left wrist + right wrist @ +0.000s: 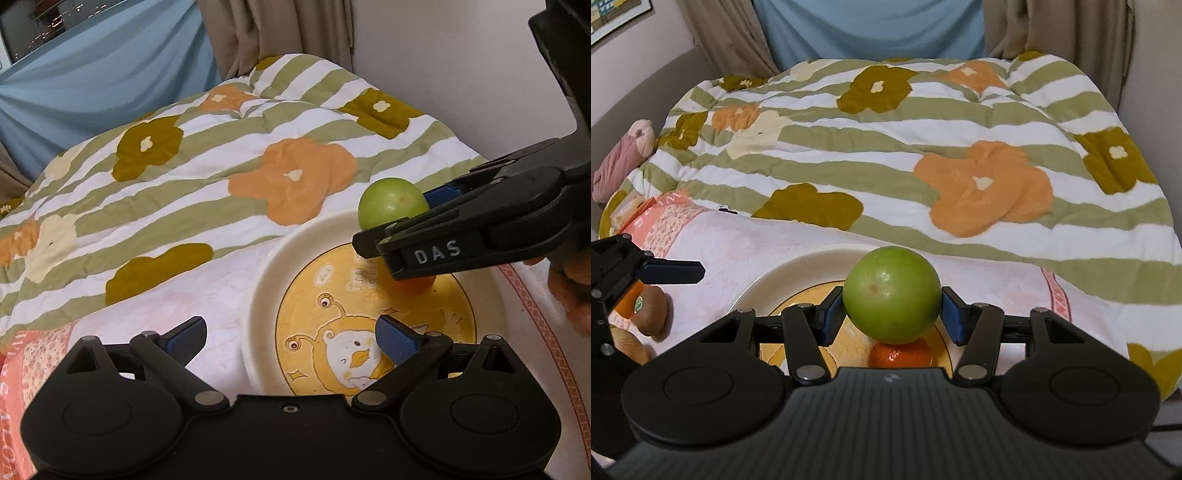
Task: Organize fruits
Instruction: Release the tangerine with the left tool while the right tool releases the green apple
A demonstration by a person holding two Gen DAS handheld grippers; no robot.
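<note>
Our left gripper (290,338) gapes empty over the plate (258,291); our right gripper (892,314) clamps a green fruit (892,293) above an orange (899,354), flowered quilt (886,155) behind.

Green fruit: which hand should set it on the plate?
Right. Its tongs already clamp the green fruit above the plate, over the orange. The left tongs are open and empty.

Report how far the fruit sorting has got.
Done: one orange fruit lies on the plate. In hand: the right tongs grip a green fruit above the plate, over the orange one. The left tongs are open and empty. Left: a kiwi and more fruit beside it sit off the plate.
</note>
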